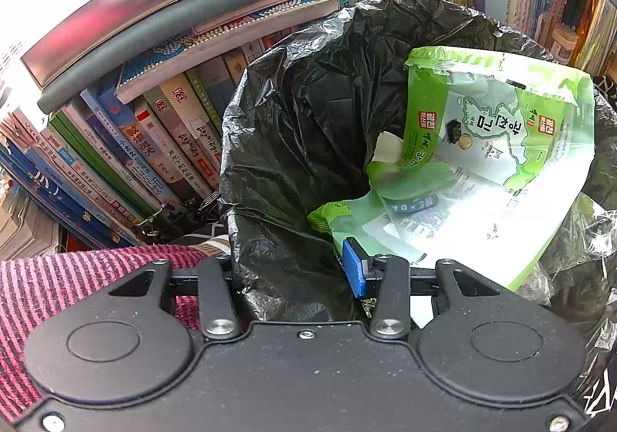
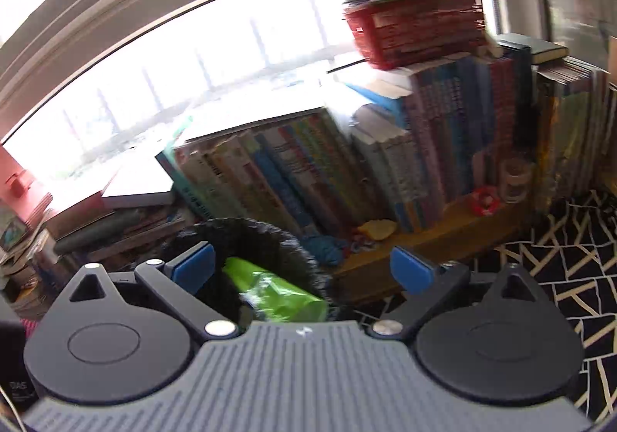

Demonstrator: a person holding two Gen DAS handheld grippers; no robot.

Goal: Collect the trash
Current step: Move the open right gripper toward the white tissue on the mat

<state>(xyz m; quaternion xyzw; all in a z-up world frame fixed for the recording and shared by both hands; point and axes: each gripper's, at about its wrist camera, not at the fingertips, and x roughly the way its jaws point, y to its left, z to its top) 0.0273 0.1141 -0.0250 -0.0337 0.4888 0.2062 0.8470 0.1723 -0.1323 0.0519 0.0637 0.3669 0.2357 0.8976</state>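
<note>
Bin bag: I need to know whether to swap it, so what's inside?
Inside the black bin bag lie a large green snack wrapper and a white scrap. The wrapper covers whatever lies beneath it.

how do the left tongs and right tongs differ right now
The left tongs stand narrow, seemingly gripping the rim of the black plastic bin liner; the right tongs are spread wide and hold nothing. The left view is sharp; the right is blurred. Both have blue pads and face the green snack wrapper.
</note>
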